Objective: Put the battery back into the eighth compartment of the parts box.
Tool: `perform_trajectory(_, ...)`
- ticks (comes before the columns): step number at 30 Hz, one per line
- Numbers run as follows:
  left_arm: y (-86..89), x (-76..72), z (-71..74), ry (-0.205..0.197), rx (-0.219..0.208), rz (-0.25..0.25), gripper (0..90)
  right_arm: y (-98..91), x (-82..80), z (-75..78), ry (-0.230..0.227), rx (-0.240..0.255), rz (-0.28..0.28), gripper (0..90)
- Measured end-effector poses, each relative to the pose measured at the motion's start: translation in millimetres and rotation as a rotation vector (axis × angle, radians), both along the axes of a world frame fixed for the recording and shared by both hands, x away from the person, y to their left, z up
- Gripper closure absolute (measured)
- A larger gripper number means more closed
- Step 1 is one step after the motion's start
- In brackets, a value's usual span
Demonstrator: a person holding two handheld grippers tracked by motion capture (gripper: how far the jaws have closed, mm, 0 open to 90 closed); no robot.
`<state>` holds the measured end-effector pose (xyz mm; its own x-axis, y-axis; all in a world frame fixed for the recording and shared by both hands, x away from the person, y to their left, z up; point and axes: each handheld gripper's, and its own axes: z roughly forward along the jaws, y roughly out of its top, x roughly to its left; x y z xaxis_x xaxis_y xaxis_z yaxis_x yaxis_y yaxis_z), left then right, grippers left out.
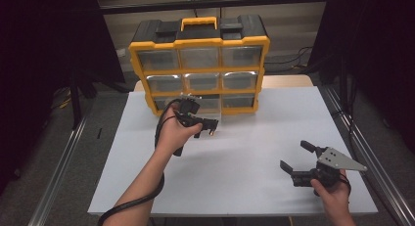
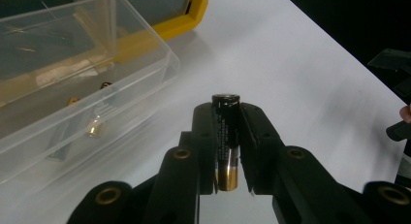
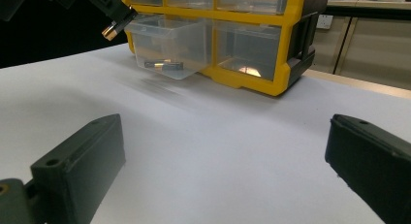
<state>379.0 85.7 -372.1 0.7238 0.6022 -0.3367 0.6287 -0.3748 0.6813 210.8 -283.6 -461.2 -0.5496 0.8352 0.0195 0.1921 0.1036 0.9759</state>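
Beside drawer, left gripper clamping battery

We can read no text, brand, number or sign anywhere in these views. The nearest thing to lettering is a column of small pale print running down the black body of the battery clamped between the jaws of the left gripper, and in the left gripper view it is too small and blurred for us to make out a single character. The yellow organizer with its clear drawers carries no label that we can make out on its frame or handle in the high view.
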Motion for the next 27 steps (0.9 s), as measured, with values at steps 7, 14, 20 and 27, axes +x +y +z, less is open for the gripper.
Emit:
perform_trajectory(7, 1.5, 6.4, 9.3, -0.011, 0.002, 0.012, 77.5, 0.9, 0.0, 0.0, 0.001, -0.004, 0.003, 0.2)
perform_trajectory(14, 3.6, 15.0, 18.0, -0.026, 0.007, 0.032, 77.5, 0.3, -0.4, 0.0, 0.004, 0.005, -0.001, 0.2)
perform_trajectory(20, 4.3, 22.0, 22.2, -0.033, 0.008, 0.061, 77.5, 0.0, -0.7, 0.1, 0.006, 0.005, -0.002, 0.2)
perform_trajectory(27, 7.3, 31.2, 23.7, -0.044, 0.018, 0.09, 77.5, -0.3, -0.6, 0.2, 0.002, 0.002, 0.001, 0.1)
